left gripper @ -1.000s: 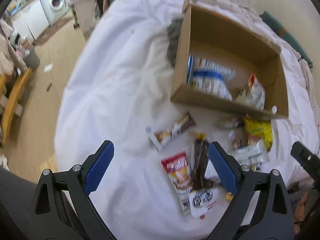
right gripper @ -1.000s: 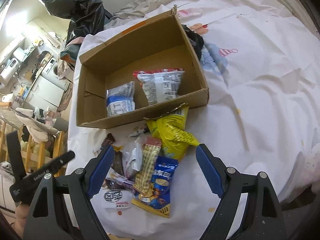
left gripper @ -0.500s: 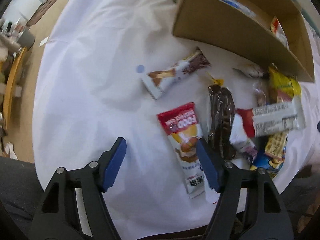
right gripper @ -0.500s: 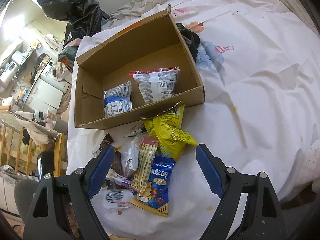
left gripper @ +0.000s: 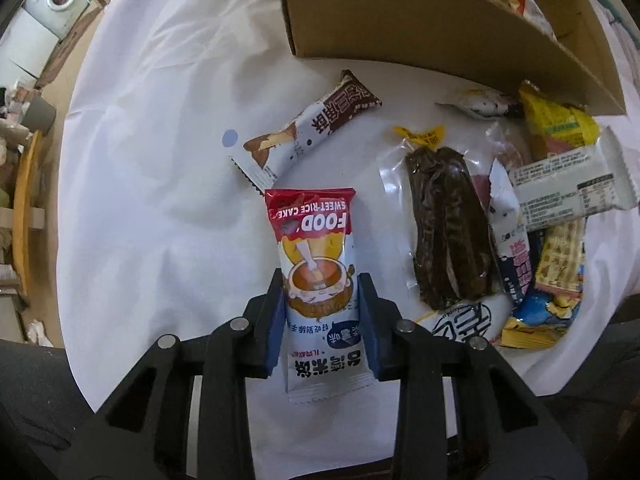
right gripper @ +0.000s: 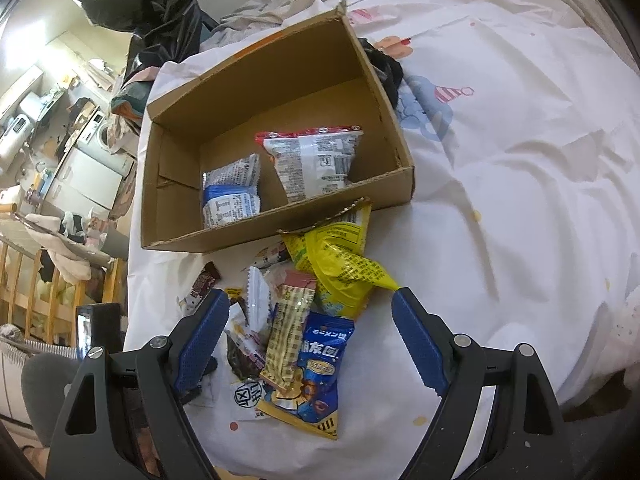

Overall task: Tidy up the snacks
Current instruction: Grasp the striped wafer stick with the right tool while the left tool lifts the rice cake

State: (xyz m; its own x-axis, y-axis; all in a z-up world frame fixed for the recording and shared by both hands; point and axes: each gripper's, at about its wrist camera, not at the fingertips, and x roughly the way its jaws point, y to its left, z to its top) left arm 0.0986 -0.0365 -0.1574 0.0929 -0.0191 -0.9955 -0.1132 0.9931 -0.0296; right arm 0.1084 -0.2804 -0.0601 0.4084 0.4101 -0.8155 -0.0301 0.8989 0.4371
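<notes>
The sweet-rice cake packet (left gripper: 318,276) lies flat on the white sheet (left gripper: 152,184), near the table's front edge, and the left gripper (left gripper: 322,284) has its blue pads pressed against both long sides of it, closed on the lower half of the wrapper. The packet is a slim pillow pouch of glossy film, red at the far end and white at the near end, with crimped seals. That slick film is the main risk: pinched by its soft sides alone, it may buckle or slide out of the pads once lifted, especially since the far half hangs free and would droop. A hard squeeze could also crush the cake inside.

Just beyond it lies a brown and white bar wrapper (left gripper: 308,128), close enough that the packet's red end could nudge it on the way up. To the right sits a clear sleeve of dark sticks (left gripper: 448,224), crinkly and reflective, at the edge of a loose heap of pouches.

The cardboard box (right gripper: 276,160) stands further back, stiff, matte, with a low front wall; a drooping packet might catch on that rim. Two bags already stand inside. The right gripper (right gripper: 310,308) hangs wide apart above the heap, holding nothing, over a yellow crumpled bag (right gripper: 340,264) and a blue pouch (right gripper: 316,364).
</notes>
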